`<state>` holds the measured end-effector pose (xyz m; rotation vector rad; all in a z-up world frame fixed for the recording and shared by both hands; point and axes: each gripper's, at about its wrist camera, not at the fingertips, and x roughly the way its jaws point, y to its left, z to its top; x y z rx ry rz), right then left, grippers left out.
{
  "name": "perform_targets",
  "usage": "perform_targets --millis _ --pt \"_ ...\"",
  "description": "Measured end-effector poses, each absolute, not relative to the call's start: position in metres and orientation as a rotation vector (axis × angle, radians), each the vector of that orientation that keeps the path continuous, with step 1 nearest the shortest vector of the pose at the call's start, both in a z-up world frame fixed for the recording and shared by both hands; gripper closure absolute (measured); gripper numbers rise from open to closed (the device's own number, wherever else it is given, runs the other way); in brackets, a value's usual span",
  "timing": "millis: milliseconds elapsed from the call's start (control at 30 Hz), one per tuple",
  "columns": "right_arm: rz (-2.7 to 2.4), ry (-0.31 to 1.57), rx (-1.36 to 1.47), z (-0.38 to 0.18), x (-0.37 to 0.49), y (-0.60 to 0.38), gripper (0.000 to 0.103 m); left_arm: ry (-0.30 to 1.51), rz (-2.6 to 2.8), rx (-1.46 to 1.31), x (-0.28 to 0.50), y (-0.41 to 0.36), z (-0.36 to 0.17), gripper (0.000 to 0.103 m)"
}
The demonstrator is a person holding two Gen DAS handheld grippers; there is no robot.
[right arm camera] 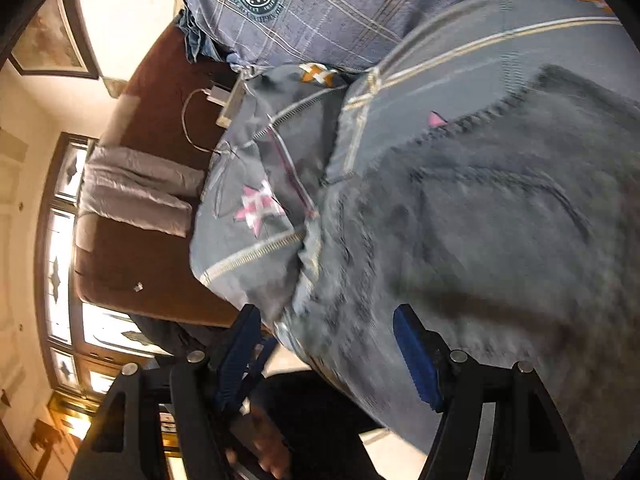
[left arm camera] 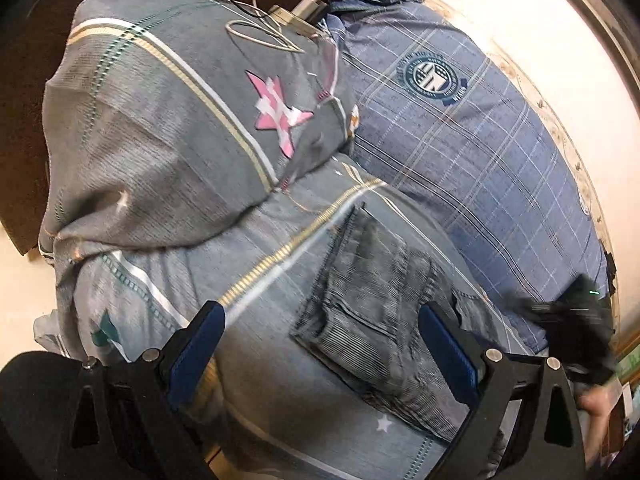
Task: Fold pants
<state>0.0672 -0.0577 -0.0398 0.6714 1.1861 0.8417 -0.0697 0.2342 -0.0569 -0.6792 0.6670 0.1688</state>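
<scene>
The pants lie on a grey striped quilt on the bed, in the lower middle of the left wrist view, already gathered into a narrow grey denim bundle. In the right wrist view the pants fill the right half of the frame as a broad blurred grey sheet that runs down to the lower edge. How many folds are done I cannot tell. My judgement is that the work stands between two folds, with both tools free and ready to take a fresh hold.

The left gripper stands spread wide at the bottom of its frame. Its blue pads sit either side of the bundle, the right pad close against the cloth edge, but neither presses on it and nothing is pinched. The right gripper is also spread, roughly two thirds of its way. Its jaws frame the near edge of the denim without clamping it, and whether the right pad brushes the cloth is lost in blur.

The next move, as I judge it, calls for lowering each tool onto an edge or corner of the pants, closing on a single end of the stack, then lifting it over evenly. A blue plaid pillow and a charger cable lie beyond, in the upper part of the frame, well clear.
</scene>
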Motion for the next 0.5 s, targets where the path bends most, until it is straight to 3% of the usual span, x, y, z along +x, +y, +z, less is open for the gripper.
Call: perform_targets --millis 133,333,433,500 --pt "0.696 1.280 0.685 -0.085 0.098 -0.049 0.031 0.658 0.173 -0.660 -0.072 0.240 -0.058 0.005" --pt "0.753 1.200 0.646 -0.046 0.087 -0.038 0.031 0.679 0.146 -0.689 -0.066 0.241 -0.065 0.005" --pt "0.654 1.256 0.540 -0.068 0.103 -0.026 0.031 0.684 0.128 -0.696 -0.066 0.240 -0.065 0.005" --pt "0.658 1.236 0.612 -0.071 0.101 -0.034 0.031 0.681 0.121 -0.724 -0.067 0.243 -0.067 0.005"
